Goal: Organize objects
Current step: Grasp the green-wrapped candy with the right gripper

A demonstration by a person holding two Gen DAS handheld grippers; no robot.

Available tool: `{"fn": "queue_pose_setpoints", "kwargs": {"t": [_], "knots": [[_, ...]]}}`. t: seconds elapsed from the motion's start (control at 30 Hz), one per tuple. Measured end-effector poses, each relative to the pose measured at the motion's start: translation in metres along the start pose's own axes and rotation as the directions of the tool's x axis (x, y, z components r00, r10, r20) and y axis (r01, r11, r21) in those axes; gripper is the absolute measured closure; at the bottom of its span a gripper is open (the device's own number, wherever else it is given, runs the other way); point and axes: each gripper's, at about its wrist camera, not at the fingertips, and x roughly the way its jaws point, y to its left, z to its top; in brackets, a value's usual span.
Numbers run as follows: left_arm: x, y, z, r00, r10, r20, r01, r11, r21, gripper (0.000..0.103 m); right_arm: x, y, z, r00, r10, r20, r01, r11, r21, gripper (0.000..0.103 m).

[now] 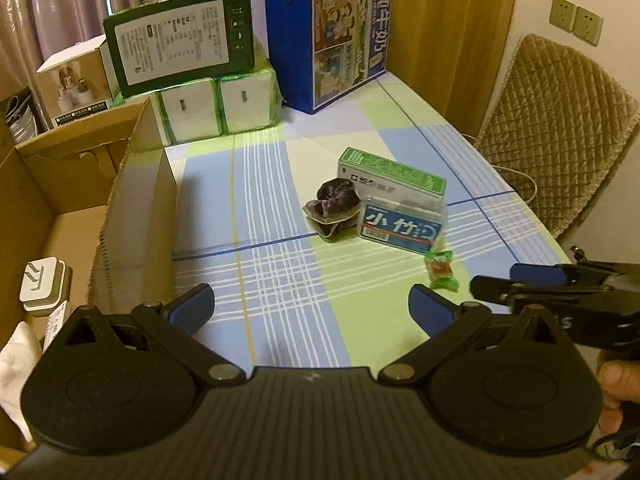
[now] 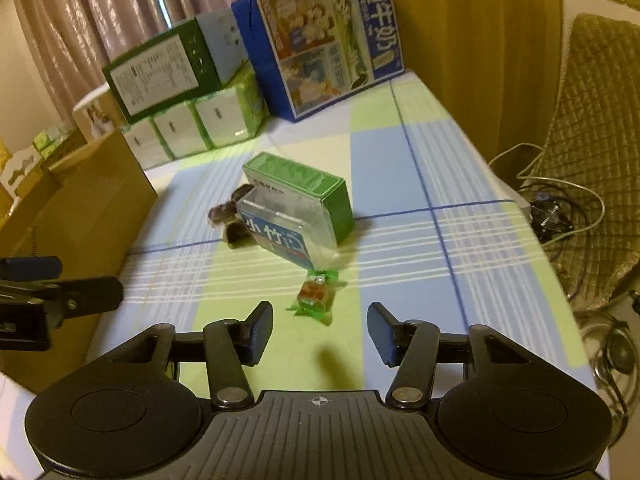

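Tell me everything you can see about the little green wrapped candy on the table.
The candy is a small sweet in a clear green wrapper, crimped at both ends, with a brownish-orange filling showing through. It lies flat on the checked tablecloth, just in front of the blue and white packet; whether the two touch is unclear. The open right gripper is just short of it, not touching. In the left wrist view the candy lies ahead and to the right.
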Motion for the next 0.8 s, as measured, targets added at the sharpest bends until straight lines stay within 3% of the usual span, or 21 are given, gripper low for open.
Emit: {"fn": "queue_pose_setpoints", "kwargs": {"t": [0.37, 0.4, 0.43, 0.5, 0.8], "knots": [[0.023, 0.006, 0.003, 1.000, -0.003, -0.013, 0.003, 0.999, -0.034, 0.002, 0.056, 0.010, 0.002, 0.999, -0.019, -0.043, 0.014, 0.994, -0.110, 0.067], [0.024, 0.007, 0.003, 1.000, -0.002, -0.016, 0.002, 0.999, -0.036, 0.002, 0.058, 0.012, 0.002, 0.999, -0.027, -0.038, 0.022, 0.990, -0.137, 0.070], [0.026, 0.008, 0.003, 1.000, 0.000, -0.022, 0.000, 0.999, -0.037, 0.002, 0.059, 0.014, 0.002, 0.999, -0.042, -0.032, 0.036, 0.986, -0.165, 0.080], [0.027, 0.007, 0.003, 1.000, 0.001, -0.026, -0.002, 0.999, -0.035, 0.002, 0.060, 0.013, 0.003, 0.997, -0.063, -0.034, 0.056, 0.983, -0.177, 0.083], [0.023, 0.002, 0.005, 1.000, -0.010, -0.017, 0.010, 1.000, -0.021, 0.002, 0.053, -0.009, 0.022, 0.990, -0.138, 0.041, 0.142, 0.983, -0.120, 0.084]]}}
